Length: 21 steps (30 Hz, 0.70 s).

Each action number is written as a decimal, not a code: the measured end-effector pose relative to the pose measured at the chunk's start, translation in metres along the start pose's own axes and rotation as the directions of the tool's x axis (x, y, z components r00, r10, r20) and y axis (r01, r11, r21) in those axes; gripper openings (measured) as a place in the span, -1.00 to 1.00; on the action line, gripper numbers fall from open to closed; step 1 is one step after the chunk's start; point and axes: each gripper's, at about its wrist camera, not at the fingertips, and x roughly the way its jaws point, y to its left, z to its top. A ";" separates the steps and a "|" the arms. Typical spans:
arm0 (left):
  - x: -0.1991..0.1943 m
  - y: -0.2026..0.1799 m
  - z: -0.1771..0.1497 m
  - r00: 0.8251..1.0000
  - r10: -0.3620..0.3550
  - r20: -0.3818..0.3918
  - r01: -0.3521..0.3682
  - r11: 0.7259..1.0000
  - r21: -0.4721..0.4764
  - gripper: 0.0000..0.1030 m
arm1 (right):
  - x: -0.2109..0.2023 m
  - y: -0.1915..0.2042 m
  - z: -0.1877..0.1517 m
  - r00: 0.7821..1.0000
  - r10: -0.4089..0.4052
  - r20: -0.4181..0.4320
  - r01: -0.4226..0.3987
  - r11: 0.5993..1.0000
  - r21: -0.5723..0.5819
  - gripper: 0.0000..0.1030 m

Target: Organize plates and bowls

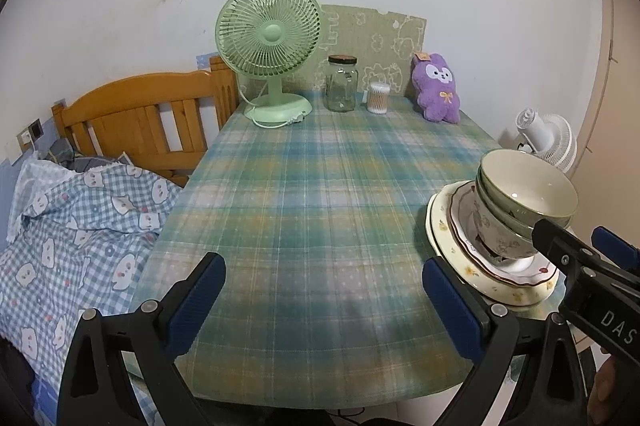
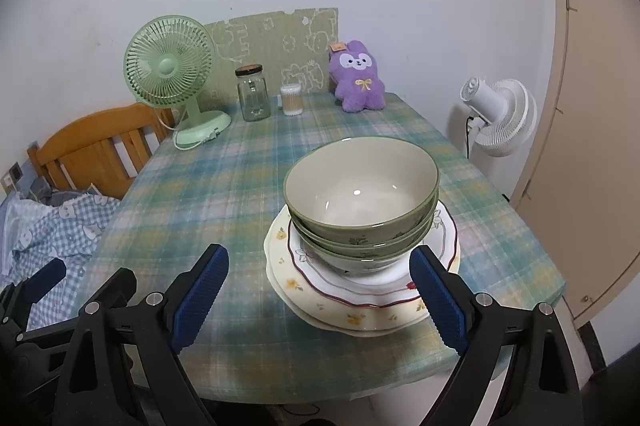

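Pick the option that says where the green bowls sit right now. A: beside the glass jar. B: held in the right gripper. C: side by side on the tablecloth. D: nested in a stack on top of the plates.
D: the green bowls sit nested on the stacked plates; both grippers are open and empty.

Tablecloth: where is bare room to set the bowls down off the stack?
The widest free patch of tablecloth lies left of the stack of bowls, between it and the bed-side edge. A clear band runs behind the stack. The back edge is crowded: green fan, jar, cotton swabs, purple plush.
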 end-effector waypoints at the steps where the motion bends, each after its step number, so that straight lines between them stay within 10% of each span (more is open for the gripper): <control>1: -0.002 -0.001 0.001 1.000 0.003 0.006 -0.003 1.000 0.000 0.93 | -0.001 0.000 0.000 1.000 0.000 0.005 0.000 1.000 0.001 0.82; 21: -0.014 -0.003 0.004 0.998 0.035 0.050 -0.035 0.999 -0.001 0.99 | -0.014 -0.009 0.004 0.999 0.017 0.031 -0.018 1.000 0.012 0.82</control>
